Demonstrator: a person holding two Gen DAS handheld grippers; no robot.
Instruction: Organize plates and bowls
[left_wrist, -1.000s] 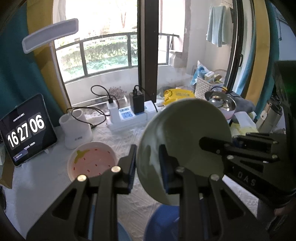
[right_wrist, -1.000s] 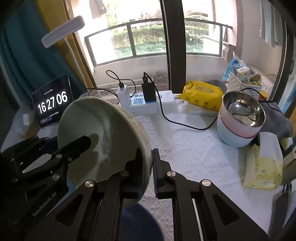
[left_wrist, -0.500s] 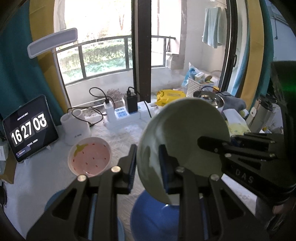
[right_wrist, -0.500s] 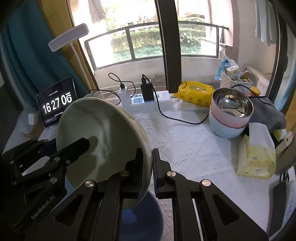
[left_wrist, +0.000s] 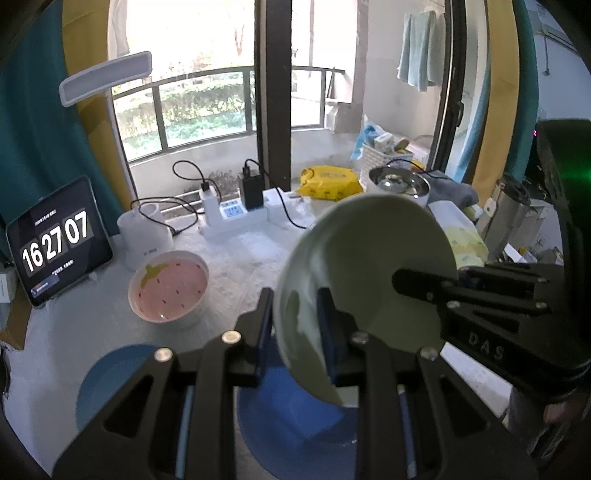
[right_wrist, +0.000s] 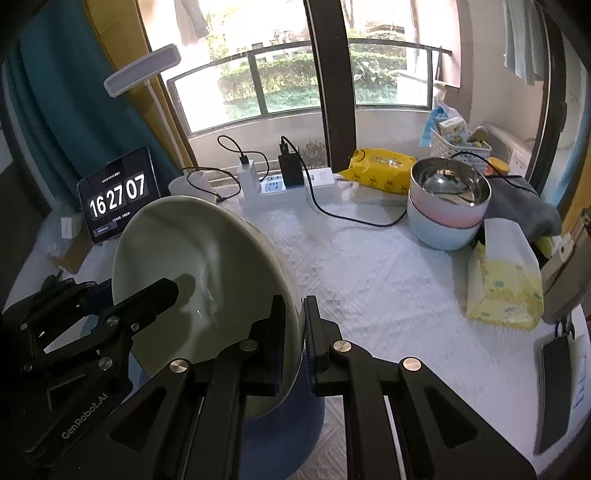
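You've carried the pale green plate (left_wrist: 369, 273) back; more blue dishes show beneath.
Your left gripper (left_wrist: 295, 325) and right gripper (right_wrist: 293, 328) each pinch its rim, tilted above the blue plate (left_wrist: 291, 421); strawberry bowl (left_wrist: 168, 290) sits farther toward the table's (right_wrist: 388, 280) left edge.

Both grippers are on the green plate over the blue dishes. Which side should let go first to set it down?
Left, probably. The left gripper pinches the pale green plate at its low edge above the blue plate. The right gripper clamps the opposite rim and could lower it flat.
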